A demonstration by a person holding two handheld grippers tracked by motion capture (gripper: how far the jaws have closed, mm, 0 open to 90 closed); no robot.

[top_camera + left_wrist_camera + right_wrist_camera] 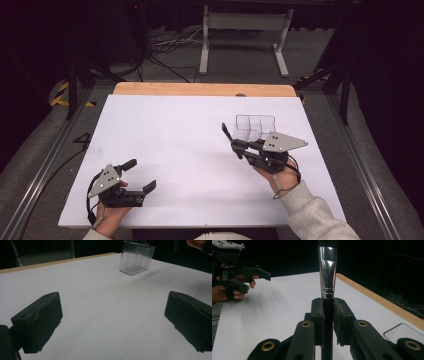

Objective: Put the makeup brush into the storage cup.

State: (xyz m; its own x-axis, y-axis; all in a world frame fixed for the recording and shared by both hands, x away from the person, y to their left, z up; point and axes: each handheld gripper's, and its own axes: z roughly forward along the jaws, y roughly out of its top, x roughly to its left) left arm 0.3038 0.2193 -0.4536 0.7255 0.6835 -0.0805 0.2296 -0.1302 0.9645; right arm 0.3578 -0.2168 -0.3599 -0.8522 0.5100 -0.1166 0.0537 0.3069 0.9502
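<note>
White surface [190, 150], wooden strip along far edge, dark room w/ cables and a metal stand behind.

Item 1: right gripper [235, 142], jaws closed tight on a brush [327, 282] – black handle clamped betw. the pads, shiny metal ferrule sticking up past them; bristle end cut off at the top of the right gripper view. In the high view the brush is pointing up and left, just beside item 2.

Item 2: clear plastic box [254, 127], divided into compartments, upright, right-centre of surface, apparently empty.

Item 3: left gripper [140, 177], jaws standing wide, holding nothing, resting near front-left edge, well apart from the box.

Step (judged): brush is being carried to the box. Next move calls for swinging brush over a compartment and lowering it in.

Room: centre is lying open; box walls are thin, probably tipping if knocked.
</note>
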